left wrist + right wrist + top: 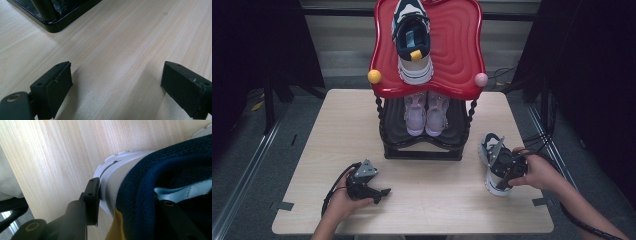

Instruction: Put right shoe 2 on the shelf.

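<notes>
Nearest the high camera, the left tool [384, 191] rested on the bench [437, 200] at about 7 o'clock, jaws spread wide with only bare wood between them. At 4 o'clock the right tool [503, 176] gripped the navy-and-white sneaker [490, 150] at its heel collar, one jaw pressed on the white heel wall, the other inside. That sneaker stood on the bench, just right of the shoe rack [422, 150].

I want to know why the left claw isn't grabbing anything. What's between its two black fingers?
Nothing but bare wooden table. The left gripper view shows the left gripper with jaws wide apart and only tabletop between them.
</notes>
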Available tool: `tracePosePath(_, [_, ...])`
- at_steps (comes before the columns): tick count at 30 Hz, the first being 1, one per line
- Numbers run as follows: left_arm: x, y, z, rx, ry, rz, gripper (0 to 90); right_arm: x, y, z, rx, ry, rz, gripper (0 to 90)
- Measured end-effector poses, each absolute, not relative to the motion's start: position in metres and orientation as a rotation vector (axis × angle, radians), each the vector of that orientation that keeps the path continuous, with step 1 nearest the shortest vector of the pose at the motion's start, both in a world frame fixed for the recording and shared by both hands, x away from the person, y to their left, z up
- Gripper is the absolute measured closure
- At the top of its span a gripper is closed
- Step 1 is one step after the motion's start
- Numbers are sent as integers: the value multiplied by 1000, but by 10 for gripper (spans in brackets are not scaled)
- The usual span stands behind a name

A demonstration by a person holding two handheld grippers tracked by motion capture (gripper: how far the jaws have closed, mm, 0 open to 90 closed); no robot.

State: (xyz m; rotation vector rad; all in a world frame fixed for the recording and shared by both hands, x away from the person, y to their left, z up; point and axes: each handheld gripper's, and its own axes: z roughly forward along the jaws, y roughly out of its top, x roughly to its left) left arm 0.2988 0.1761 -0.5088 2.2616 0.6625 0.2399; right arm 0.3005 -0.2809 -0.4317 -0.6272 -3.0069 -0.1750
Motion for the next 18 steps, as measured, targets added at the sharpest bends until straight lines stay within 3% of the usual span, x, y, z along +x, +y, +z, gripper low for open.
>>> tracePosePath(8, [299,176,-509,2260,662,241,94,303,-276,-431,-640,-2990,-208,623])
tracePosePath(15, [299,176,-509,2260,661,240,94,302,-278,-428,-631,-2992,-200,520])
tracePosePath(18, [299,176,-509,2258,661,239,94,301,-280,-428,-624,-2998,-190,533])
